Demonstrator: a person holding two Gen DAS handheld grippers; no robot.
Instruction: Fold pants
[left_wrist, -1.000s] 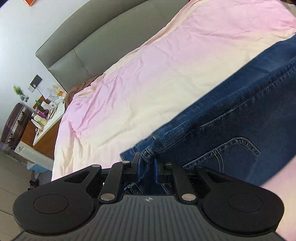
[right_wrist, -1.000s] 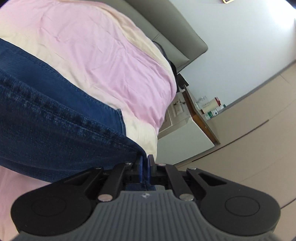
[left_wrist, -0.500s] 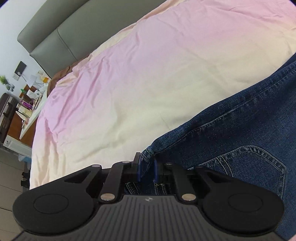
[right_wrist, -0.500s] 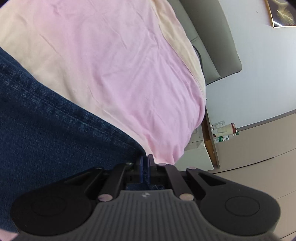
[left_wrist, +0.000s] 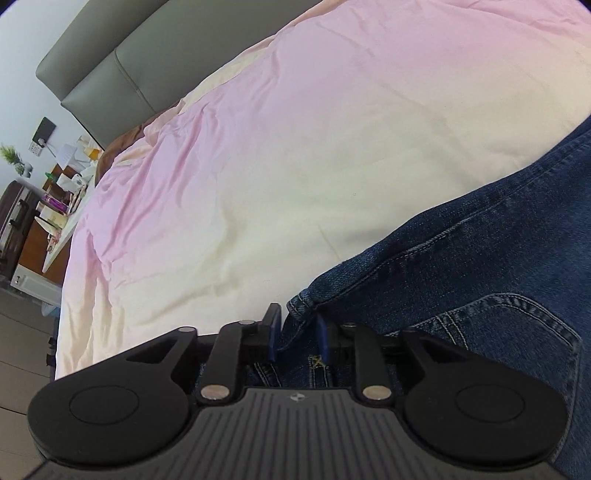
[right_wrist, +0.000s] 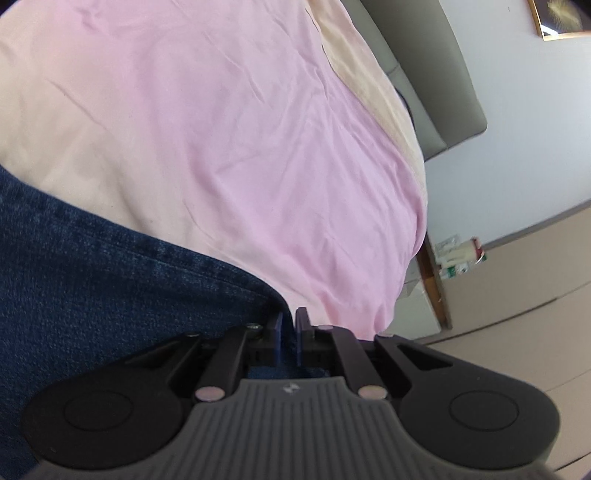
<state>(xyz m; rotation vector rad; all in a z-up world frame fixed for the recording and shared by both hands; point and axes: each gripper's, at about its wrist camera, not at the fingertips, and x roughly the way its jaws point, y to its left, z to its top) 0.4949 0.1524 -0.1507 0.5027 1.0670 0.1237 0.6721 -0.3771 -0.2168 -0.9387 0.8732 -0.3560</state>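
Dark blue jeans (left_wrist: 480, 266) lie on a pink and cream bed cover (left_wrist: 295, 147). A back pocket (left_wrist: 517, 325) faces up. My left gripper (left_wrist: 297, 319) is shut on the waistband corner, with denim bunched between its blue pads. In the right wrist view the jeans (right_wrist: 110, 280) fill the lower left. My right gripper (right_wrist: 289, 321) is shut on the other end of the jeans' edge, close to the side edge of the bed. The legs of the jeans are out of view.
A grey padded headboard (left_wrist: 147, 62) stands at the far end of the bed. A cluttered bedside table (left_wrist: 55, 206) and a dark suitcase (left_wrist: 14, 221) are at the left. In the right wrist view, a white nightstand (right_wrist: 417, 306) with bottles (right_wrist: 458, 254) stands beyond the bed's edge.
Both grippers have carried the jeans' edge lower and closer to the bed cover. The folded-under layer of denim seen earlier is now out of view. The left pads have spread slightly around the fabric.
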